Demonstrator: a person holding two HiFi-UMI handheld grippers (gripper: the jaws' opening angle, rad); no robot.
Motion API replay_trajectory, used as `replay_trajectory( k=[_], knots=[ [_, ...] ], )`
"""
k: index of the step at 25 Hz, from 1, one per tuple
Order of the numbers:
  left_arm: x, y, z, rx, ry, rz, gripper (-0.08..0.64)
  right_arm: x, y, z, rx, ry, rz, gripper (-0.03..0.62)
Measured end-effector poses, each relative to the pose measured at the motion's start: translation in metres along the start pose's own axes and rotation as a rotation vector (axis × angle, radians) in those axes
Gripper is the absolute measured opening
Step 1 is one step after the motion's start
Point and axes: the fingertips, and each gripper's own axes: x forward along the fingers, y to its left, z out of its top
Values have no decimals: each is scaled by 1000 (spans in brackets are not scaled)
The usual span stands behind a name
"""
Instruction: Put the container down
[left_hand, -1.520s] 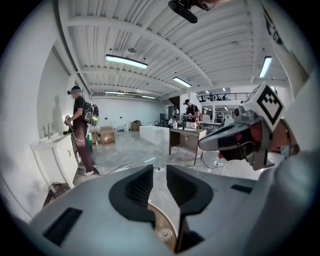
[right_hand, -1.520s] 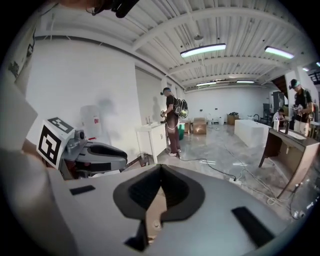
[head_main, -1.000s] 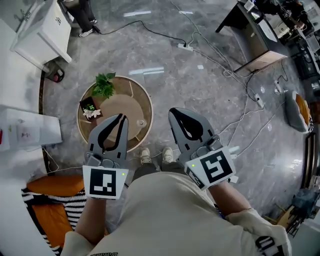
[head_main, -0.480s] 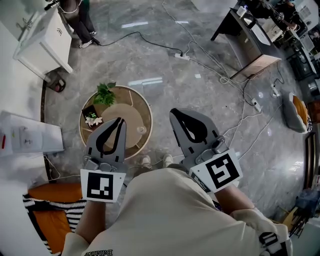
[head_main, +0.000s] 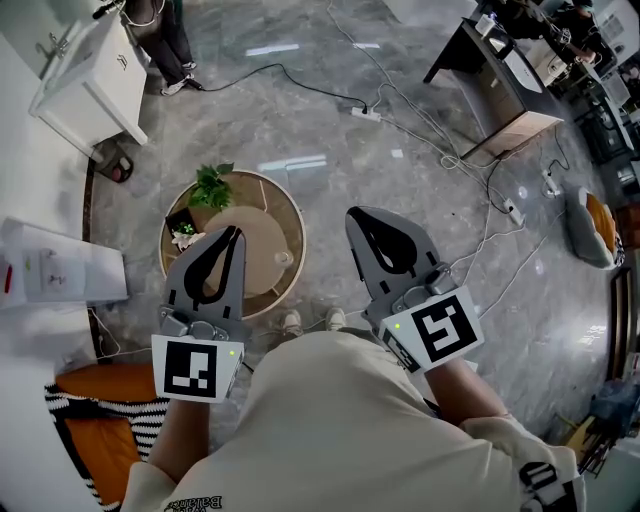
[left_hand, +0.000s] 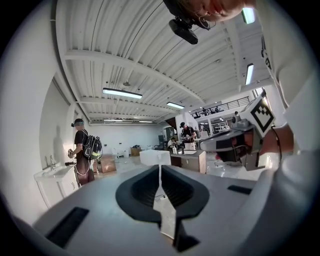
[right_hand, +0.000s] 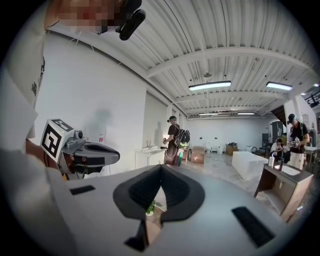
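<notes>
right claw (right_hand: 161, 167) jaws pressed together, nothing between; left claw (right_hand: 116, 156) at left; person (right_hand: 174, 140) with backpack beyond

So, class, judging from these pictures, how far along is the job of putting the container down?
Done, it seems: a small clear vessel stands on the round table, apart from both grippers; whether it is the container is too small to tell. In hand: nothing; the left gripper and right gripper are shut and empty. Left: probably nothing.

The left tool (head_main: 235, 232) covers part of the round table (head_main: 258, 222); its small pale item (head_main: 283, 259) is unidentifiable.
</notes>
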Motion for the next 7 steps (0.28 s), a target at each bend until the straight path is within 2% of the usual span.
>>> replay_trajectory(
  k=[7],
  knots=[
    [0, -1, -4, 6, 12, 12, 17, -4, 2, -3, 7, -3, 6, -3]
  ],
)
